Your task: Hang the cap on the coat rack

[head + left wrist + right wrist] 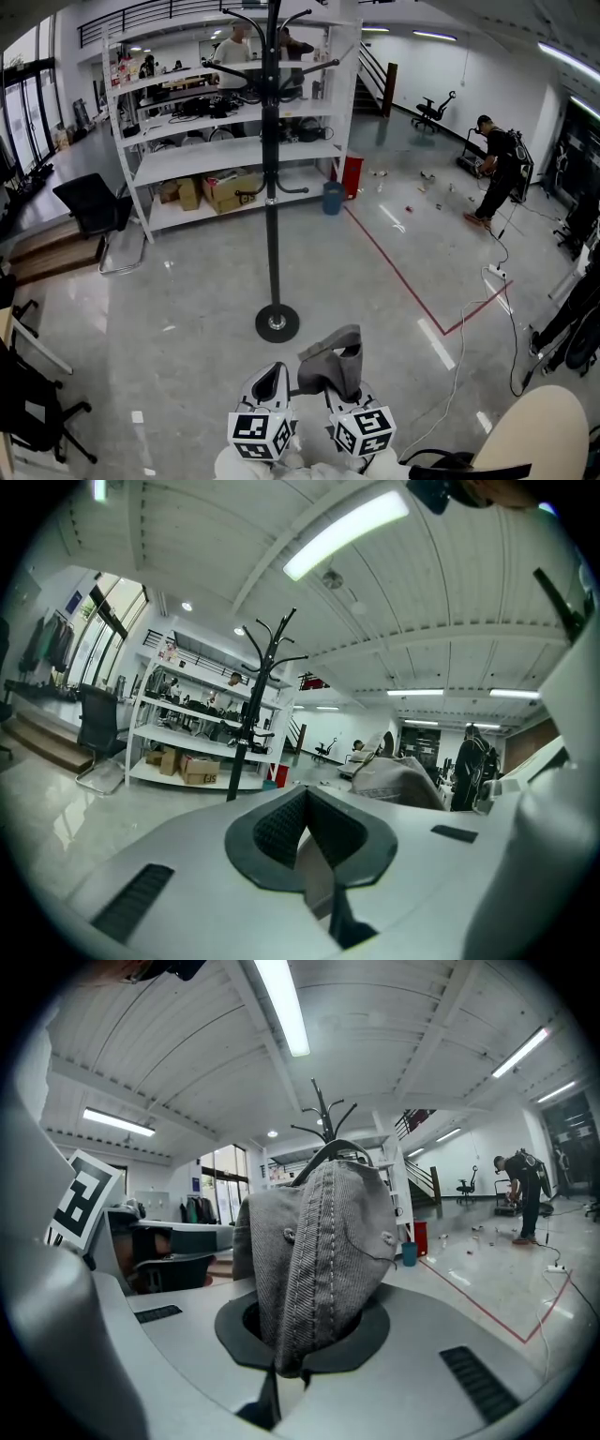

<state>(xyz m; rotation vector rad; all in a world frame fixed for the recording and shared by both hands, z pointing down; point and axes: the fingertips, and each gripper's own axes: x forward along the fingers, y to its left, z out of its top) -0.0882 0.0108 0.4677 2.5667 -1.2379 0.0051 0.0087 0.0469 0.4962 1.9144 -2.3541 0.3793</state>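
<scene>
- My right hand-held gripper (279, 1371) pinches the grey cap (319, 1241) at one end, jaws pressed onto the cloth.
- The cap stands up out of the jaws, and its long axis follows the stitched seam, pointing away from me.
- The coat rack (272, 187) stands on the floor ahead, apart from the cap.
- My left hand-held gripper (305, 836), just beside the right, has its jaws pressed together on nothing.

No legible text or labels.

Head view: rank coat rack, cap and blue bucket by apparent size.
1. coat rack, which spans most of the frame height
2. cap, though it looks bigger because it is close to the camera
3. blue bucket, small and far off by the shelves
</scene>
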